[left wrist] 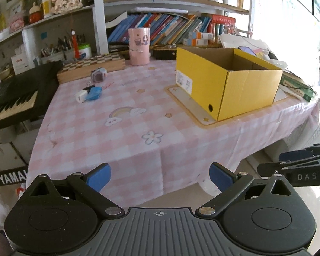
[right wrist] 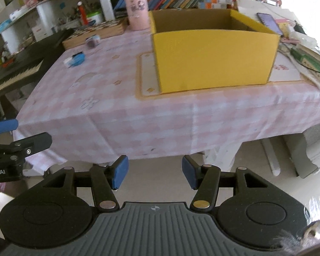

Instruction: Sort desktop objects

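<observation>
Left gripper (left wrist: 160, 176) is held nearest the lens, below the table's near edge: blue pads (left wrist: 99, 177) spread wide, nothing held between them. Right gripper (right wrist: 154, 173) is likewise held off the table front, pads parted moderately, nothing gripped. Each gripper is seen at the edge of the other's view, side by side, apart.

Pink checked tablecloth (left wrist: 138, 115) is seen covering the table, printed with rainbow, clouds and flower. Yellow cardboard box (left wrist: 226, 81) is set on the right half, open at the top, standing on a tan-bordered mat (left wrist: 182, 95); what the box contains cannot be told from either view.

Small items are grouped at the far left of the cloth:
- blue item (left wrist: 93, 92) touching a small white item (left wrist: 81, 95), type not resolvable
- purple cube-like item (left wrist: 98, 74) further back, just in front of the wooden chessboard box (left wrist: 91, 67)
- pink cylindrical container (left wrist: 139, 46) upright at the back, near the box's far-left corner

All three are well apart from both grippers.

Black keyboard (left wrist: 15, 98) is located left of the table. Book-filled shelves (left wrist: 170, 27) are seen behind. A phone (right wrist: 268, 22) is seen just behind the box's right wall.
</observation>
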`<state>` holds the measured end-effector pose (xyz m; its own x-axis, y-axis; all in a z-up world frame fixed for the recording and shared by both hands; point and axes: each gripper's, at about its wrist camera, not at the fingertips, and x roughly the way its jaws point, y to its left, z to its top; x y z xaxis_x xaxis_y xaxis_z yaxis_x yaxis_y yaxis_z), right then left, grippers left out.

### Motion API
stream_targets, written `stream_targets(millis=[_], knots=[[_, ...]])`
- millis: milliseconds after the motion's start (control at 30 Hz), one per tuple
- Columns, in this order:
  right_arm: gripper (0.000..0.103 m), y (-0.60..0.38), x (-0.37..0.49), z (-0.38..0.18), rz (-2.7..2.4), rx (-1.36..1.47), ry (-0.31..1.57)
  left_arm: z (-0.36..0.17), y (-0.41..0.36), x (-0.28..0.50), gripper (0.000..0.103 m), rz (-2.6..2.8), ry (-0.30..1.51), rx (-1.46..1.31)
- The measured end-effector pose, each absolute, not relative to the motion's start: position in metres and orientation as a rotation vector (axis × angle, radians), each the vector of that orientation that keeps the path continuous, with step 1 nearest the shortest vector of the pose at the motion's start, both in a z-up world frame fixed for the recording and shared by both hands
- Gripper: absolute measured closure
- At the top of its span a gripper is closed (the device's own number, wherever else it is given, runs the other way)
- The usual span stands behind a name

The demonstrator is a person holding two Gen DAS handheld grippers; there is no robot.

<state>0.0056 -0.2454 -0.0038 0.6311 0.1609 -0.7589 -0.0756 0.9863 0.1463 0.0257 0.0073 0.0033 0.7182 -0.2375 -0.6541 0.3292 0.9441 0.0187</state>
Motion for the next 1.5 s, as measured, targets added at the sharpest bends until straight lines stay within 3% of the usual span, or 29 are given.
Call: stream_targets(millis=[1500], knots=[[0.040, -0.105, 0.048, 0.010, 0.395, -0.088, 0.825, 0.009, 0.119, 0.029, 0.003, -0.096, 0.634, 0.035]])
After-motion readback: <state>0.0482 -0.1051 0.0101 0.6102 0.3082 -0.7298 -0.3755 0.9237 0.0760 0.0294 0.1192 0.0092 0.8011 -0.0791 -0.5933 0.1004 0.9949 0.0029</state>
